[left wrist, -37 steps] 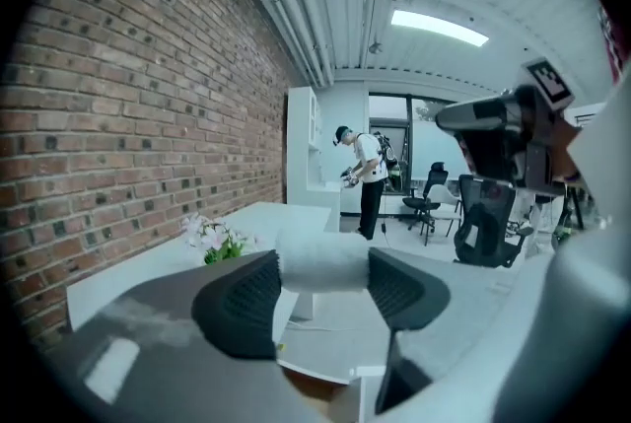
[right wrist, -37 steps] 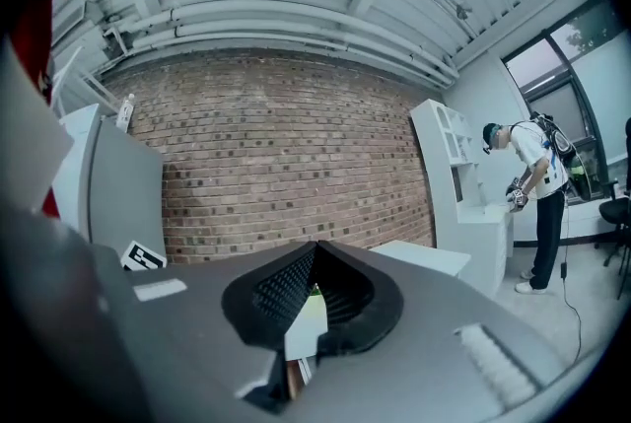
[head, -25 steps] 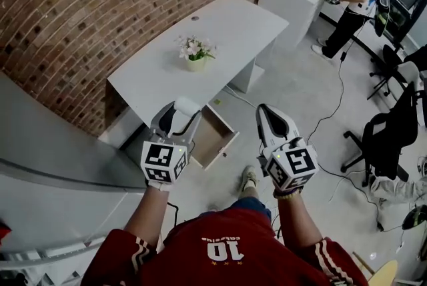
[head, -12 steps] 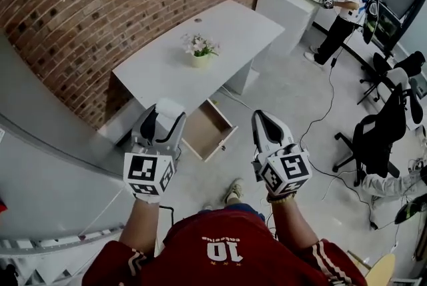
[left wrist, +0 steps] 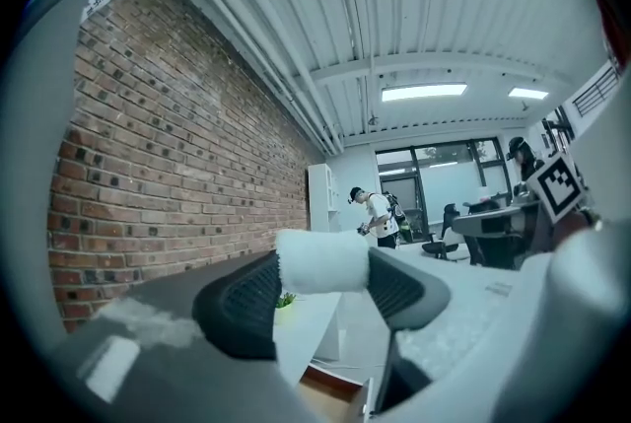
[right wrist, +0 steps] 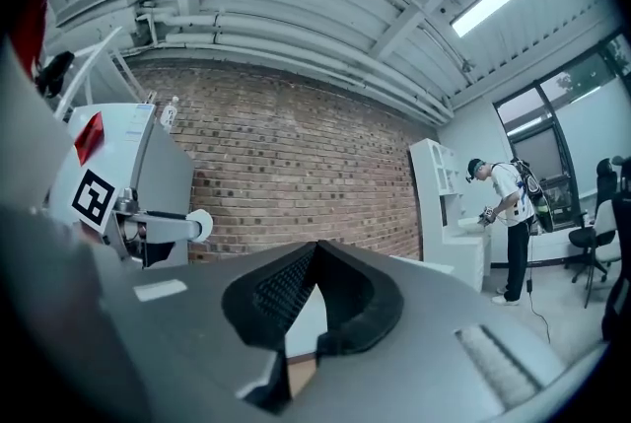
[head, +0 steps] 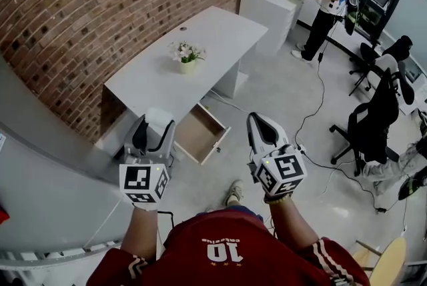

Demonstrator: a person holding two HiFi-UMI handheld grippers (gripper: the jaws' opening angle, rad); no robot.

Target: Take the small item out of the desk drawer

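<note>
The left gripper point(head: 156, 126) has its fingers closed on the small white item point(left wrist: 322, 260), a soft-looking roll, and holds it level in the air, outside the drawer point(head: 199, 134). The drawer stands open under the desk point(head: 200, 38) and looks empty. The right gripper point(head: 257, 121) has its fingers together, with nothing between them. I judge that the taking-out step is done. The next move probably calls for a steady grip while the item is carried to a resting place.

One desk point(head: 217, 31), one drawer point(head: 200, 134), one potted plant point(head: 185, 54).
</note>
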